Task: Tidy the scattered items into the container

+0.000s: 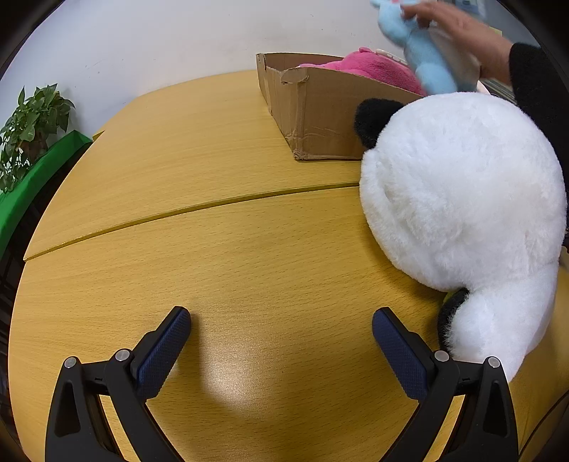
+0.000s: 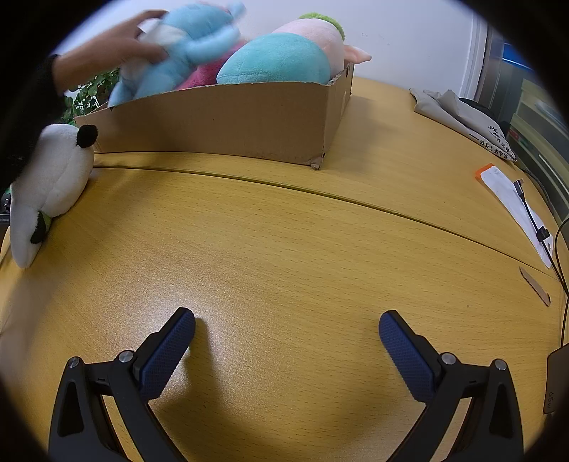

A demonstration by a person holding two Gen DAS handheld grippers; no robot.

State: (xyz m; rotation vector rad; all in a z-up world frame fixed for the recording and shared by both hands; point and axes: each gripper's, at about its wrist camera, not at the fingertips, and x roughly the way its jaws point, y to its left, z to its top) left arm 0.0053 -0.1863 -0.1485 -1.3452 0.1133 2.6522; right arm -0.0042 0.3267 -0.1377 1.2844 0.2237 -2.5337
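A white panda plush (image 1: 462, 199) lies on the wooden table just right of my left gripper (image 1: 281, 320), which is open and empty; its right finger is close to the plush's lower part. The cardboard box (image 1: 320, 113) stands beyond it, holding a pink plush (image 1: 373, 67). A bare hand (image 1: 462, 28) holds a light blue plush (image 1: 423, 60) over the box. In the right wrist view the box (image 2: 231, 121) holds a teal and pink plush (image 2: 284, 57), the hand (image 2: 106, 53) grips the blue plush (image 2: 177, 46), and the panda (image 2: 49, 177) lies far left. My right gripper (image 2: 286, 321) is open over bare table.
A potted plant (image 1: 32, 128) and a green surface (image 1: 32, 184) sit at the left edge. On the right lie a grey cloth bag (image 2: 462, 117), a white paper with an orange edge (image 2: 512, 199), a black cable (image 2: 533, 213) and a cardboard strip (image 2: 535, 286).
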